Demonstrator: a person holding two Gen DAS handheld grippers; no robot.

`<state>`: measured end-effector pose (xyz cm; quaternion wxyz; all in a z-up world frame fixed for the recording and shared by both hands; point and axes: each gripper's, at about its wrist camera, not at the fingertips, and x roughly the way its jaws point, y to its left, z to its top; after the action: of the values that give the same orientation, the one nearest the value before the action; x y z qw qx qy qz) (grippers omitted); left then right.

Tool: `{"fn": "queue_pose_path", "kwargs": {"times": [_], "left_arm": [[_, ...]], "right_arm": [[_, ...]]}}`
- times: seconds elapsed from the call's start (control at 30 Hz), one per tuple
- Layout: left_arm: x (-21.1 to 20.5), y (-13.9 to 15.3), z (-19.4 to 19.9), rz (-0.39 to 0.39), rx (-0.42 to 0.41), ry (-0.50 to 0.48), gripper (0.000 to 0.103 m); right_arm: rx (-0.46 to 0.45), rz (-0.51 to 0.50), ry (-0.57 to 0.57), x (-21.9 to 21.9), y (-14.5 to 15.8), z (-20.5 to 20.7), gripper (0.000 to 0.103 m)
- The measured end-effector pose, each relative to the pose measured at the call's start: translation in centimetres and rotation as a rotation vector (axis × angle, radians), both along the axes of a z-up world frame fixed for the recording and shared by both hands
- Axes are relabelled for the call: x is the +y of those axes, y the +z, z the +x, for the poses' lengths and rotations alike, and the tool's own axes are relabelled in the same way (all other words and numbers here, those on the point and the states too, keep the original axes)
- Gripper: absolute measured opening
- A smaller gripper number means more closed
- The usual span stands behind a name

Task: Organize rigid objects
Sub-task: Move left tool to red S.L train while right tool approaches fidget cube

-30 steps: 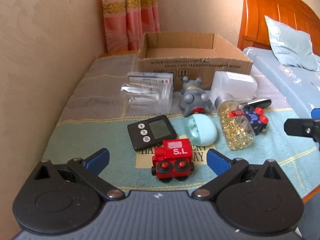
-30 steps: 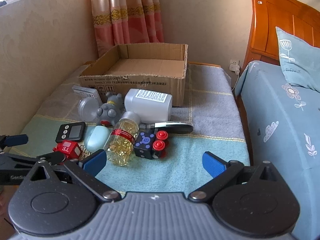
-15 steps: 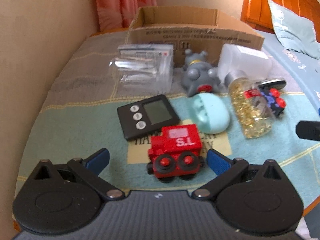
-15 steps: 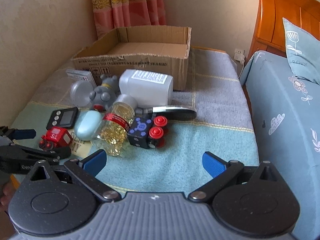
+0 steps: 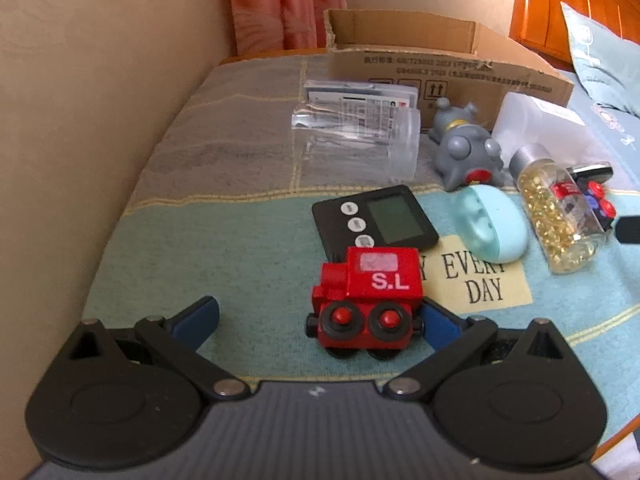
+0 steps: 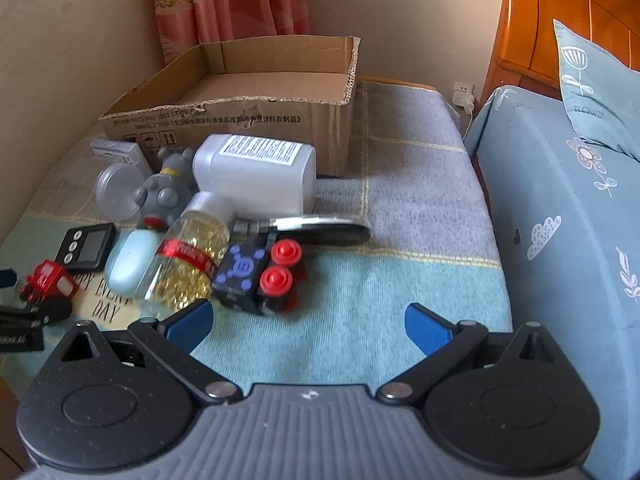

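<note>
Just behind the red train [image 5: 370, 298] lies a black timer [image 5: 374, 220].

the toy train [image 5: 368, 300] is glossy red paint with black wheels. the timer [image 5: 374, 222] looks like matt black plastic with a dull grey screen. the cloth [image 6: 360, 320] under everything is woven and rough. the cardboard box [image 6: 240, 120] is plain brown paper board with torn, ragged edges. the pill bottle [image 6: 188, 264] is clear and shiny, the white bottle [image 6: 256, 176] matt plastic. the headboard [image 6: 560, 20] is varnished, glossy wood. the tongs [image 6: 308, 326] are matt black plastic with blue pads [image 6: 188, 324] and metal pins.
</note>
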<state>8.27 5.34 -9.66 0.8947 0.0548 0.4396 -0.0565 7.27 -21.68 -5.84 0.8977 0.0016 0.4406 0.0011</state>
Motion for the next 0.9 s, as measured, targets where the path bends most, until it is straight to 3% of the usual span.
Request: {"fn": "queue_pose_path", "kwargs": {"times": [0.37, 0.63, 0.77, 0.9], "left_arm": [[-1.6, 0.2, -0.4, 0.053, -0.023, -0.13, 0.102], [-2.0, 0.2, -0.4, 0.047, -0.026, -0.155, 0.102], [-2.0, 0.1, -0.3, 0.037, -0.022, -0.149, 0.102], [-1.9, 0.1, -0.2, 0.033, -0.021, -0.151, 0.102]], "right_arm": [[0.01, 0.023, -0.026, 0.3, -0.7, 3.2, 0.103], [0.029, 0.06, -0.03, 0.5, -1.4, 4.2, 0.103], [0.047, 0.046, -0.037, 0.5, -2.2, 4.4, 0.103], [0.044, -0.03, -0.041, 0.2, -2.4, 3.9, 0.103]]}}
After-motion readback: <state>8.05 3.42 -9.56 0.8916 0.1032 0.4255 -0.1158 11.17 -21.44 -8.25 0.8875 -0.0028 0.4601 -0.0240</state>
